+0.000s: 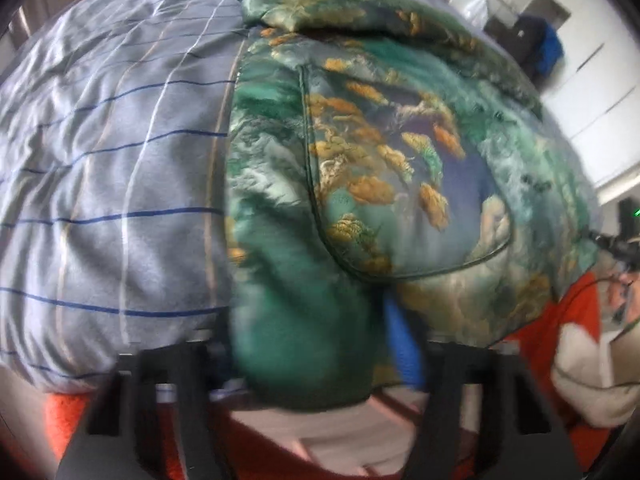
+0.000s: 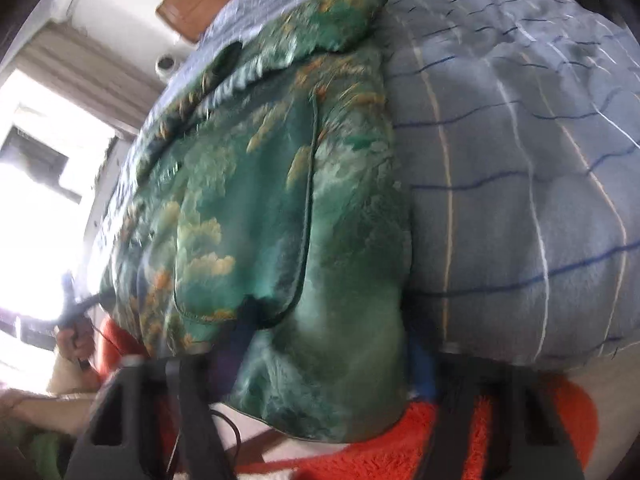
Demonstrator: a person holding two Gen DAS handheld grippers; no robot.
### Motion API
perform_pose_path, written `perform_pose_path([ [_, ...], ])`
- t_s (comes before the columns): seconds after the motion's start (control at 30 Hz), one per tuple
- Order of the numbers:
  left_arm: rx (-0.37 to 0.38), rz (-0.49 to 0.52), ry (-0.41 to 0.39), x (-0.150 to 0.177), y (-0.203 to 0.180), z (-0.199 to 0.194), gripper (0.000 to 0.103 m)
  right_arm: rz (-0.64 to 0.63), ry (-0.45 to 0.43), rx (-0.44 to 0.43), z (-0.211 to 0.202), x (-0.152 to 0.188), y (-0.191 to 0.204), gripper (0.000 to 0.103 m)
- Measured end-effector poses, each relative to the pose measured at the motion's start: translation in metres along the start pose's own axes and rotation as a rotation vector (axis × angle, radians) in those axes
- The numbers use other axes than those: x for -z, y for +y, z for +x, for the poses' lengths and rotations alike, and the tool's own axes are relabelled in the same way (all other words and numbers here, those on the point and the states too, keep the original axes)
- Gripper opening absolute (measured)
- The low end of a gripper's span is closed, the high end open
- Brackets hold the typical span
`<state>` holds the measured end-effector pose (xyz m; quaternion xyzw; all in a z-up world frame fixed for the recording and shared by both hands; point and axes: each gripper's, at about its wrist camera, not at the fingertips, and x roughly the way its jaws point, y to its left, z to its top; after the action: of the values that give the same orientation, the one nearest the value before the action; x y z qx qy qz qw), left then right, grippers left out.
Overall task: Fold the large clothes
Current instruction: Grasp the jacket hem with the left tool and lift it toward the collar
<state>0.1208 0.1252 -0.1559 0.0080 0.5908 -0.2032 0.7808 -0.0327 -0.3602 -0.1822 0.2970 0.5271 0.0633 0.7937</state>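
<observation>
From the left wrist, the green brocade jacket (image 1: 360,152) lay on the grey checked duvet (image 1: 100,180), its hem bunched between the left gripper (image 1: 316,364)'s wide jaws.

From the right wrist, the right gripper (image 2: 312,364) likewise straddled the hem; an orange rug (image 2: 400,448) lay below.

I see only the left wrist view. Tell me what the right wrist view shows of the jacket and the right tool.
Observer: The right tool is open, and the near hem of the green jacket hangs between its fingers.
Operator: Report what lies beyond the jacket.
Observer: A wooden headboard stands at the far end of the striped bedding.
Operator: Now the jacket's left side.
Observer: A bright window with a curtain above it is there.
</observation>
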Motion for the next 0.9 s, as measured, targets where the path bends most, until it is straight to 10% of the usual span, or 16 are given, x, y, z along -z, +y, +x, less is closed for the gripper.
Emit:
perform_pose_path([
  [0.17, 0.085, -0.091, -0.005, 0.0, 0.015, -0.015, 0.013, -0.048, -0.006, -0.005, -0.013, -0.003, 0.017, 0.018],
  [0.53, 0.307, -0.152, -0.032, -0.004, 0.023, -0.074, 0.009, 0.005, 0.018, -0.159, -0.047, -0.007, 0.025, 0.014],
  [0.73, 0.465, -0.228, -0.206, -0.081, 0.029, -0.118, 0.008, 0.079, -0.042, -0.353, -0.068, -0.079, 0.028, 0.014],
  [0.9, 0.424, -0.26, -0.331, -0.199, 0.033, -0.117, 0.007, 0.11, -0.187, -0.429, -0.075, -0.184, 0.037, 0.014],
])
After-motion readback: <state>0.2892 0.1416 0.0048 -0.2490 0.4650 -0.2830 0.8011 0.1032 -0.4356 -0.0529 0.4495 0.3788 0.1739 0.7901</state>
